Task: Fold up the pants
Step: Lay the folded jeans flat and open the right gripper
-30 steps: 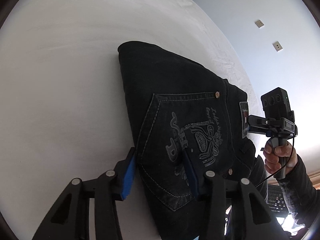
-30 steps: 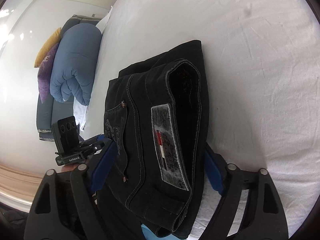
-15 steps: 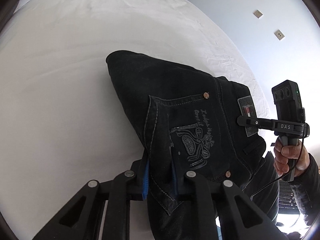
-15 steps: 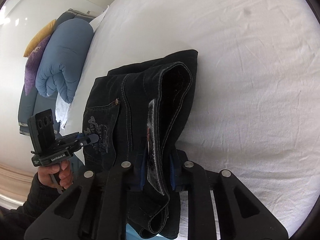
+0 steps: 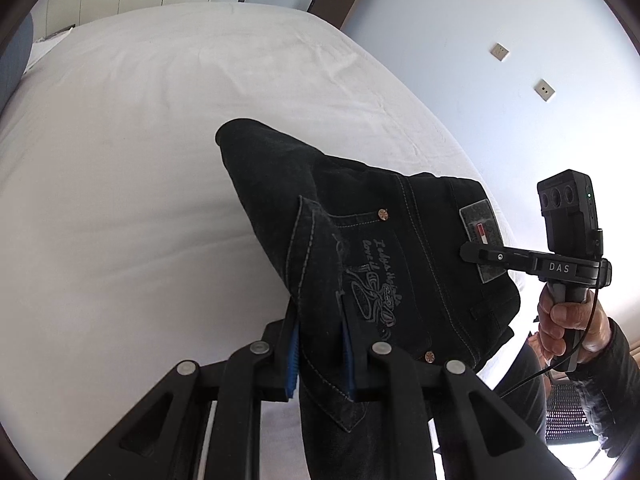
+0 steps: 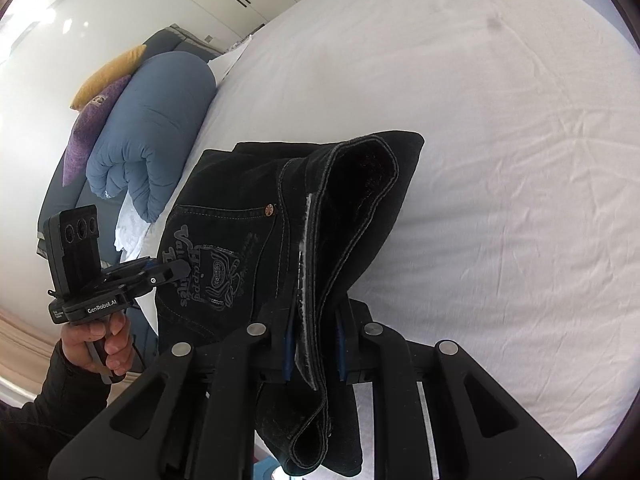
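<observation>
Now, step: lift pants (image 5: 400, 248) off bed (image 5: 160, 160).
L gripper (image 5: 320, 354): clamped on pocket edge.
R gripper (image 6: 314, 346): clamped on waistband.
Tip: raise both level, keep fold w/o sagging.

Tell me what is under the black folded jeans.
Under the black folded jeans only the white bed sheet shows, around their edges. Whatever lies directly beneath them is covered by the denim.

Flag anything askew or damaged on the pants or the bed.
Nothing stands out. The black pants are folded, undamaged, both grippers, left and right, shut on their near edge. The white bed sheet shows only light wrinkles.
</observation>
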### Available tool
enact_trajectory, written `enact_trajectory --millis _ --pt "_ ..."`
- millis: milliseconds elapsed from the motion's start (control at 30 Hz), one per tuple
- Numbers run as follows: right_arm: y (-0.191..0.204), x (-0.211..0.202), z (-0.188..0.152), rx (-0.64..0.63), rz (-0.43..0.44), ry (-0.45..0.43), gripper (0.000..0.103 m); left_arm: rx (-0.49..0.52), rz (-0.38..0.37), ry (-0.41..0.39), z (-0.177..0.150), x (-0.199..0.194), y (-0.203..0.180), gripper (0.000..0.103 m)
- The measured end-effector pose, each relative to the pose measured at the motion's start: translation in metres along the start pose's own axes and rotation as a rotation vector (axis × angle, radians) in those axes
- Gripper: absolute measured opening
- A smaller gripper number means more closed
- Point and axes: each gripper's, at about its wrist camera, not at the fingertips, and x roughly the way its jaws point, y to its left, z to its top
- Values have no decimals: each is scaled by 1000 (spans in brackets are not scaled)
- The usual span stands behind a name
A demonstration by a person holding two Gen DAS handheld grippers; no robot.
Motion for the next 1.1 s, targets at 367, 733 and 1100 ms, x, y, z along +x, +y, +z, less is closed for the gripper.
enact_trajectory --millis 367,733,1100 --pt "-84 48 88 80 -37 37 15 -40 74 64 39 97 45 22" --pt "-127 46 66 137 17 -8 20 -26 168 37 33 109 42 47" --pt "-126 15 48 176 39 -100 63 27 259 -12 34 94 18 62"
